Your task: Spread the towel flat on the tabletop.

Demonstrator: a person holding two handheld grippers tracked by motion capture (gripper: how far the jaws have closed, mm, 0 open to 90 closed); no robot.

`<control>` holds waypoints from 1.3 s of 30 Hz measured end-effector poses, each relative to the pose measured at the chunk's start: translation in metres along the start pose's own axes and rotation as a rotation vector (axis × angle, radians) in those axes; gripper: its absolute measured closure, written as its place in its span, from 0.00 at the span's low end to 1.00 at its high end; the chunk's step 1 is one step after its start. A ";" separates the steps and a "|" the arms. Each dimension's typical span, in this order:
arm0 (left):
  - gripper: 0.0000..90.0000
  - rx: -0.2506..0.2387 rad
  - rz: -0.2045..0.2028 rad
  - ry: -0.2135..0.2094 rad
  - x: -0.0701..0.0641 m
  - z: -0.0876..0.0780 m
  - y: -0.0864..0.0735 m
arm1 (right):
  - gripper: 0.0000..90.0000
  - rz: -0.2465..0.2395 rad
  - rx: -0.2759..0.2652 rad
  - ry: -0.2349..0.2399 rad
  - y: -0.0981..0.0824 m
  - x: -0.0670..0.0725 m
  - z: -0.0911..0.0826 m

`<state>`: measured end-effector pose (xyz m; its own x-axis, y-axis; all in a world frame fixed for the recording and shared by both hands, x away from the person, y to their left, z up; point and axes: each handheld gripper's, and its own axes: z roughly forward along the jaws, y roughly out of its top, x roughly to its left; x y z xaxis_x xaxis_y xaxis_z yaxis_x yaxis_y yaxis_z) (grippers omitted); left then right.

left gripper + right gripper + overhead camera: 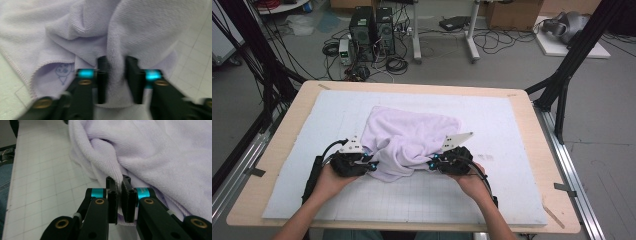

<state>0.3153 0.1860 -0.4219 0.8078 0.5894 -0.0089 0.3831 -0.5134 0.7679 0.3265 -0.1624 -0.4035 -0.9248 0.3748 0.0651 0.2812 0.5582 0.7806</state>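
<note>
I have both claws clamped on a lavender towel (409, 137) that lies bunched on the white gridded mat (512, 190) of the table. On my left, the left gripper (371, 165) pinches a thick fold of the near edge between its jaws; in the left gripper view the plush cloth bulges out above the pads (102, 75), and a hemmed corner with a small blue print hangs just to the left of them. On my right, the right gripper (430, 164) has its jaws nearly together on a thinner ridge of the same near edge, the rest of the cloth heaped beyond and to the right of it. I judge the towel light, soft and limp: it will sag and drag between the two grips, not slip. Hemmed edges and corners look like the surest places to hold.
</note>
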 end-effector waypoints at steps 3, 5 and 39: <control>0.96 -0.047 0.007 0.004 -0.003 -0.011 0.003 | 0.95 -0.022 0.002 -0.004 0.004 0.007 -0.013; 0.96 -0.080 0.002 0.005 -0.005 -0.022 0.006 | 0.95 -0.025 -0.006 -0.001 0.007 0.010 -0.022; 0.75 -0.010 -0.154 0.129 0.052 0.000 0.019 | 0.81 0.150 0.069 -0.096 -0.015 -0.051 -0.020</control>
<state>0.3646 0.2071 -0.4082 0.6759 0.7356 -0.0450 0.4925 -0.4053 0.7702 0.3641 -0.2043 -0.4061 -0.8434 0.5246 0.1159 0.4342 0.5387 0.7220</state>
